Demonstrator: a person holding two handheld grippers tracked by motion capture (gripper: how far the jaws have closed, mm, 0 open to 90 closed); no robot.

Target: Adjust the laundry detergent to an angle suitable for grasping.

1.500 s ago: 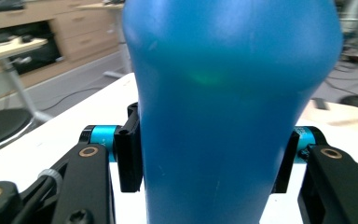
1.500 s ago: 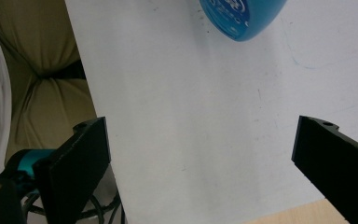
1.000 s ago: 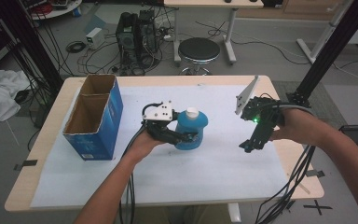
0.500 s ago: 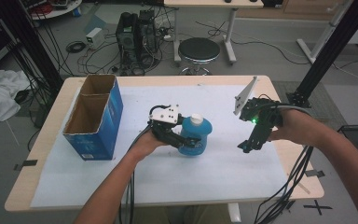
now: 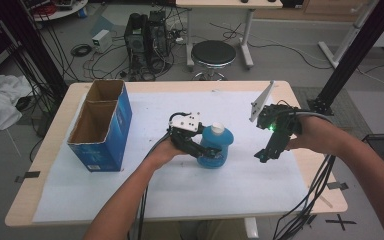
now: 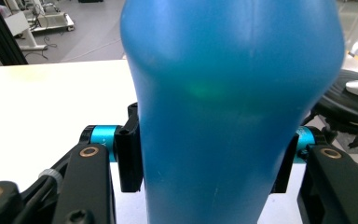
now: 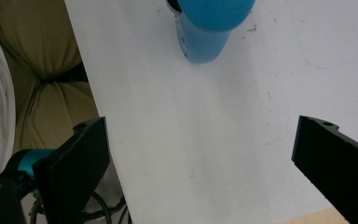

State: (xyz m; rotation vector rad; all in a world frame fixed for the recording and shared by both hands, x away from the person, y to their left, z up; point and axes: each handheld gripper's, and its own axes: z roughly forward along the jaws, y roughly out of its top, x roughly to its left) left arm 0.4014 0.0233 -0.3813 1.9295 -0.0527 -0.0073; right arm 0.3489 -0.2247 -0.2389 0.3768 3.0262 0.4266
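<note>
Shifted slightly toward 3 o'clock since the earlier frames, the blue bottle is held upright at desk centre, clamped by the left hand-held gripper; transport is judged under way. The right hand-held gripper is kept released, jaws wide, angled downward at 3 o'clock of the bottle.

Blue bottle — slightly rightward, nearer

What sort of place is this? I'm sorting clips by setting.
Probably a lab or workshop: a bare table on a concrete floor, computer towers with loose cables behind, black frame posts. The left gripper clamps a blue bottle.
</note>
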